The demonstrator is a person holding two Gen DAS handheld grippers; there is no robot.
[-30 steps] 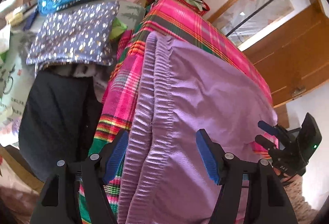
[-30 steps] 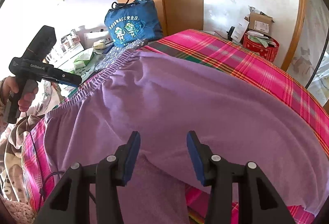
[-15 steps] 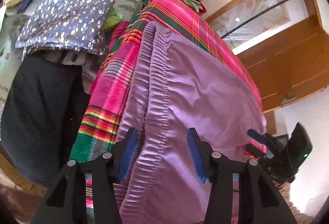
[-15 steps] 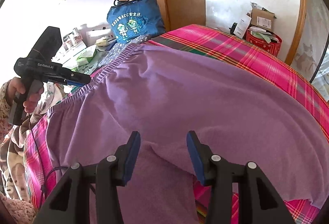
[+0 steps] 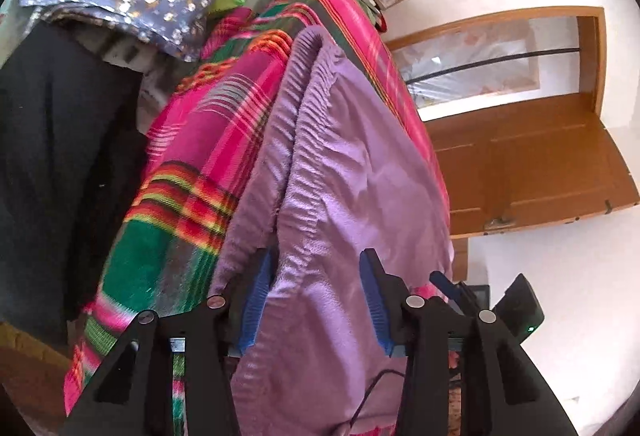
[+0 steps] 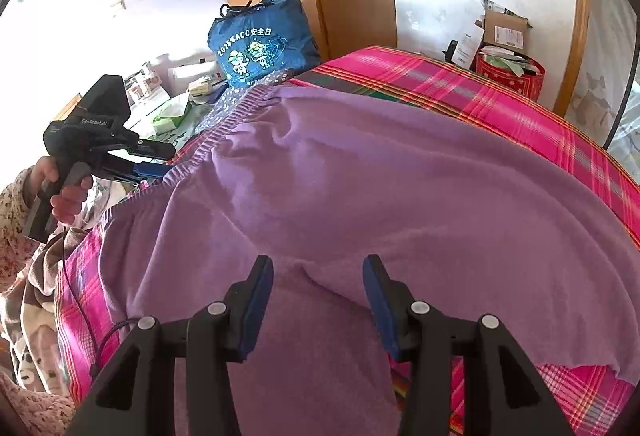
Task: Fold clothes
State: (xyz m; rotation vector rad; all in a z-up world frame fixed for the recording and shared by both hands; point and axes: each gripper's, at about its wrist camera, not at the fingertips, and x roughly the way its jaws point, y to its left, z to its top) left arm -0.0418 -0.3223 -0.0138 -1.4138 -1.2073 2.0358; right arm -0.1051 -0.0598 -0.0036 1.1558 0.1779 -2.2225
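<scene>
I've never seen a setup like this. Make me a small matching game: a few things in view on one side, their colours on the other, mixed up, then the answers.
Things:
1. pants
2. blanket
3. bag
4. door

Colours:
A. blue with cartoon figures
B. brown wood
C. plain purple
D. pink plaid with green and orange stripes

Pairs: 1-C, 2-D, 3-A, 4-B
</scene>
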